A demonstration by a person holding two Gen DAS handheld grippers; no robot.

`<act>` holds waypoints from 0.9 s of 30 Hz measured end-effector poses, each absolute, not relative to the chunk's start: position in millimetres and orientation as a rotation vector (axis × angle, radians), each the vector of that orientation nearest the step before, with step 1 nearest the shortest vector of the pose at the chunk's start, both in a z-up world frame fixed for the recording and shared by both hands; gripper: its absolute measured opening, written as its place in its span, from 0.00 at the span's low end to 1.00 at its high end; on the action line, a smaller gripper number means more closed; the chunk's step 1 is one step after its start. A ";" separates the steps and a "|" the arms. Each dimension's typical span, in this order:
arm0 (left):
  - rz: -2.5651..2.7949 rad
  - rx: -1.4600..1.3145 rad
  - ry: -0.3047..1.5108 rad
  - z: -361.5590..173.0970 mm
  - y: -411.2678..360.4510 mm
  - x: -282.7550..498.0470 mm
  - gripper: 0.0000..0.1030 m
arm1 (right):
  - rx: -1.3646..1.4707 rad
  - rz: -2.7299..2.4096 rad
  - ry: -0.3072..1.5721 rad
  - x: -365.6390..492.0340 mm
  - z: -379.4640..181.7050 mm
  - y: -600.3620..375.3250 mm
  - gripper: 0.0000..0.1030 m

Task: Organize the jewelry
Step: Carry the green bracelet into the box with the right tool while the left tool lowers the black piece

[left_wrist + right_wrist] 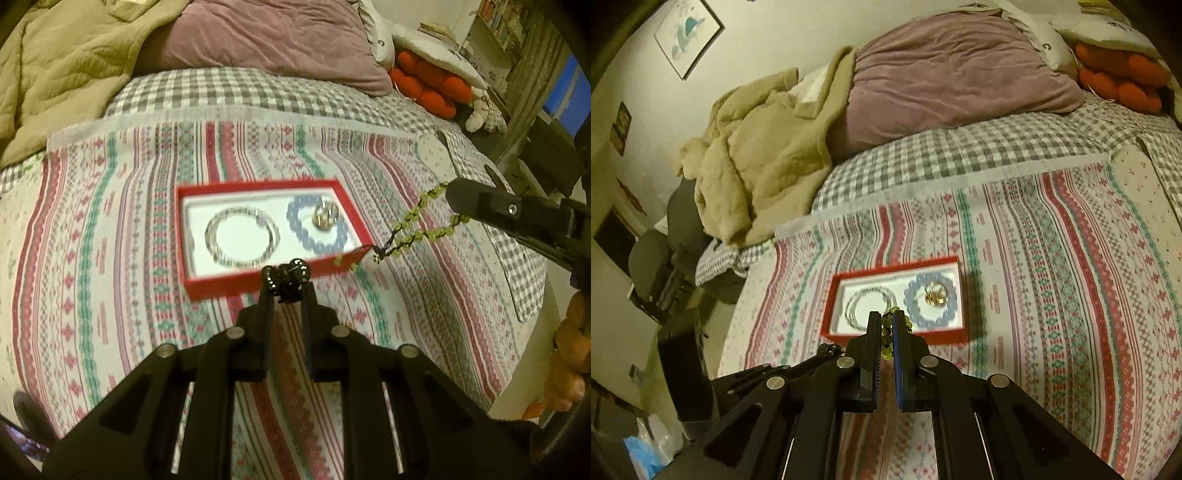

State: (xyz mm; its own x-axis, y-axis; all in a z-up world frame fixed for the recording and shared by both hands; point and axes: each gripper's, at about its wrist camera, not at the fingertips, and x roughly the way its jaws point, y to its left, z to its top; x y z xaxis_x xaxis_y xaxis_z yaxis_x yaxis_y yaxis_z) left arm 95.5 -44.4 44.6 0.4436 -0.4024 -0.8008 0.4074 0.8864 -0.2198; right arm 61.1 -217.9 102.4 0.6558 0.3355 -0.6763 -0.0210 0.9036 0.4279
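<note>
Green bead strand [417, 227] hangs pinched in the right hand-held gripper [886, 325], just beside the red tray's [258, 282] right edge. Left hand-held gripper [286, 277] pinches a dark bead bracelet [291, 273] at the tray's near rim. Advice: lower each strand over a bare part of the white liner, clear of the bracelets already placed, before releasing.

We are in a home bedroom: a bed [960, 155] with a checked sheet, a purple pillow [960, 70] at twelve o'clock, a rumpled beige blanket [761, 155] at ten, a framed picture [687, 35] on the wall.
</note>
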 end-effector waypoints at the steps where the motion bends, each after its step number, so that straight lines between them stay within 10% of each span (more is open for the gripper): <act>1: -0.500 0.011 0.982 44.2 -46.5 101.0 0.15 | 0.413 0.209 0.827 64.7 103.3 -218.6 0.05; 27: -0.416 0.038 0.987 3.2 -44.0 146.3 0.16 | 0.390 0.231 0.909 139.3 41.1 -185.4 0.06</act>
